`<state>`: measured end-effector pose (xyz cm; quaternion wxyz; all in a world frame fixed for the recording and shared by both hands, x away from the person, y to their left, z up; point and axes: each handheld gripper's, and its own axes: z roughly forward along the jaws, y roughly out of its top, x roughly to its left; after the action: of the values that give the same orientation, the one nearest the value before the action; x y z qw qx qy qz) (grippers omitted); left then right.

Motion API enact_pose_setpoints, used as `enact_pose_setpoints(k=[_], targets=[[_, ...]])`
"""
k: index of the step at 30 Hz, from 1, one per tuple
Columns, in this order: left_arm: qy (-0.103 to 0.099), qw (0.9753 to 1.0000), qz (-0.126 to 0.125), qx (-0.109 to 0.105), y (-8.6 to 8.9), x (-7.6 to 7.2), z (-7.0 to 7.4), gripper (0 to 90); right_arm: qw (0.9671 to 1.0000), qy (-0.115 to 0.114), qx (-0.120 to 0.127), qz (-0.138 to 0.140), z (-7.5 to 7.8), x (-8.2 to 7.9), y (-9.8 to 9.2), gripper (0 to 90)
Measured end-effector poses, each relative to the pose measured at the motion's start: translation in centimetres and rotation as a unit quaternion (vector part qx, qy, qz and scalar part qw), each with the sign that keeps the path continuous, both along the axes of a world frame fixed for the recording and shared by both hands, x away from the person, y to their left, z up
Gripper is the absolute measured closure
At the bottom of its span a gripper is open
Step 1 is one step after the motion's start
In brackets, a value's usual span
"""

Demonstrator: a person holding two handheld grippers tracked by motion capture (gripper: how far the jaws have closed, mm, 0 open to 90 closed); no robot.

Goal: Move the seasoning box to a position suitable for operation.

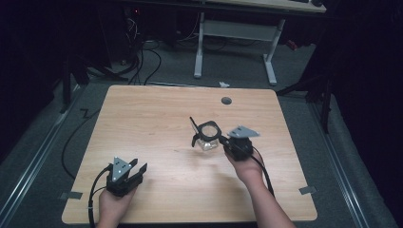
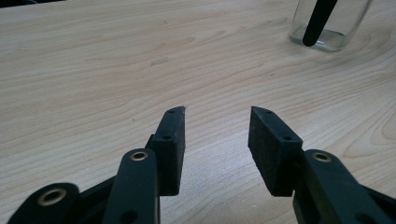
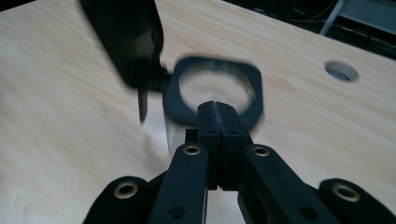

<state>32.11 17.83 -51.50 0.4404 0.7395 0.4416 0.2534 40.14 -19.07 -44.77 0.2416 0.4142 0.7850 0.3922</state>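
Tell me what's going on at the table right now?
A person works two grippers over a wooden table. The right gripper has its jaws pressed together at the near edge of the black collar on a clear glass jar, whose lid is flipped open; whether they pinch the rim is hard to tell. The left gripper sits apart near the table's front left, jaws spread and empty, pointing toward the jar.
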Motion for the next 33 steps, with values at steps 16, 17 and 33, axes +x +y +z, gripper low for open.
enact_pose_setpoints(k=[16, 17, 33], targets=[[-0.007, 0.9999, 0.002, -0.011, 0.7, -0.1, 0.1, 56.9, 0.9923, 0.097, -0.073, 0.024, -1.5, 3.0, 3.6, 90.0], [-0.007, 0.9999, 0.001, -0.012, 0.7, -0.2, 0.1, 56.9, 0.9925, 0.098, -0.068, 0.030, -1.4, 1.7, 3.4, 90.0], [0.003, 0.9992, -0.039, -0.006, -2.3, -1.4, 0.2, 60.8, 0.9987, 0.033, -0.006, 0.039, -0.3, -8.6, 1.3, 90.0]])
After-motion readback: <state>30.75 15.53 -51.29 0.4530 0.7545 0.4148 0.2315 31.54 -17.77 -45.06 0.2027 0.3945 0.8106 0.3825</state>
